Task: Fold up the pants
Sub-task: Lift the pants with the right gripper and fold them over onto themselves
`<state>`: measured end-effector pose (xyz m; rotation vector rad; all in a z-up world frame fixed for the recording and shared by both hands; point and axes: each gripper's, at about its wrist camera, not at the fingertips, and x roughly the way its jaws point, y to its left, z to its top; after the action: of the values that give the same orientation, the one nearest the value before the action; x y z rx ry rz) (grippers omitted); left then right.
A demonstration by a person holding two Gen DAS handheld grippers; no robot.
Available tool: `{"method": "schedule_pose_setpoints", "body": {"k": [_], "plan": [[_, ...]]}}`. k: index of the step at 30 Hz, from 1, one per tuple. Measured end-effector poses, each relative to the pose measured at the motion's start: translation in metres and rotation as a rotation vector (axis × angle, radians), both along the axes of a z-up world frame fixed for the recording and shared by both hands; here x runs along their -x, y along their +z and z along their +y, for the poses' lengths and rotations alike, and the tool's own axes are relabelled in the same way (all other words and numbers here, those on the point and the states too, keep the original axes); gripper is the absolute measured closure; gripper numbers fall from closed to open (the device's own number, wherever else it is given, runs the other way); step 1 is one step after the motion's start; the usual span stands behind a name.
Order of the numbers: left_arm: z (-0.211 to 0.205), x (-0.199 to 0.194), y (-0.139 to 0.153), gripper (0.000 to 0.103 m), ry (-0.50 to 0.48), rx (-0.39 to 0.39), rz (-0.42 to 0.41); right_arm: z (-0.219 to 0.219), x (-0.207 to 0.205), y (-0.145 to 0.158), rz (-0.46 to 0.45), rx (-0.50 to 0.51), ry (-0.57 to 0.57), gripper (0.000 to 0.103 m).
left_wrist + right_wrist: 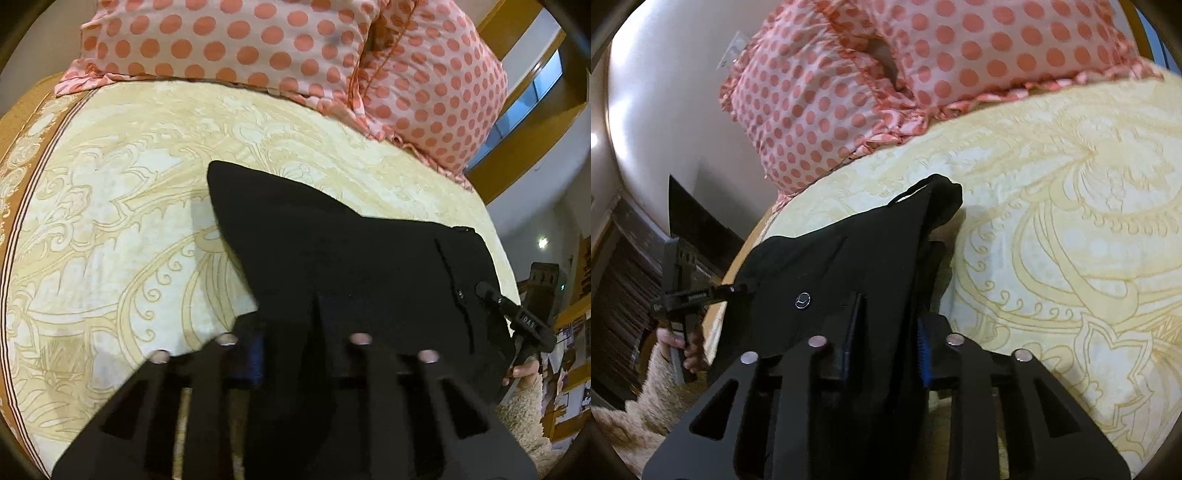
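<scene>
One pair of black pants (354,251) lies bunched at the near edge of the bed (110,221). Two grippers hold it: the left gripper (295,332) and right gripper (886,332) each have fingers clamped on a fold of the cloth. Two pink dotted pillows (258,40) sit at the far end. The sheet is cream with yellow scrollwork. Walls are pale; wooden framing (524,122) stands right.

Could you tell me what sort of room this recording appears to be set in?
Most likely a bedroom: the black pants lie on a bed with a cream patterned bedspread, and two pink polka-dot pillows sit at its far end against a wall.
</scene>
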<state>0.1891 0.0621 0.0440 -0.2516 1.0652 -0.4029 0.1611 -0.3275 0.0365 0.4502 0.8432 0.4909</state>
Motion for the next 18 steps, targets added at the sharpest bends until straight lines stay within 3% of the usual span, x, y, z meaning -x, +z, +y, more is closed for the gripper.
{"method": "schedule_pose_setpoints", "body": {"k": [6, 10, 18], "plan": [[-0.007, 0.008, 0.014, 0.096, -0.013, -0.042, -0.080, 0.005, 0.003, 0.015, -0.038, 0.032, 0.000, 0.084], [-0.015, 0.006, 0.029, 0.097, -0.027, -0.063, -0.133, 0.010, -0.004, 0.030, -0.067, 0.059, 0.005, 0.086], [-0.032, -0.043, 0.053, 0.097, -0.025, -0.124, -0.185, 0.007, -0.062, 0.065, -0.130, 0.125, -0.020, 0.088]]}}
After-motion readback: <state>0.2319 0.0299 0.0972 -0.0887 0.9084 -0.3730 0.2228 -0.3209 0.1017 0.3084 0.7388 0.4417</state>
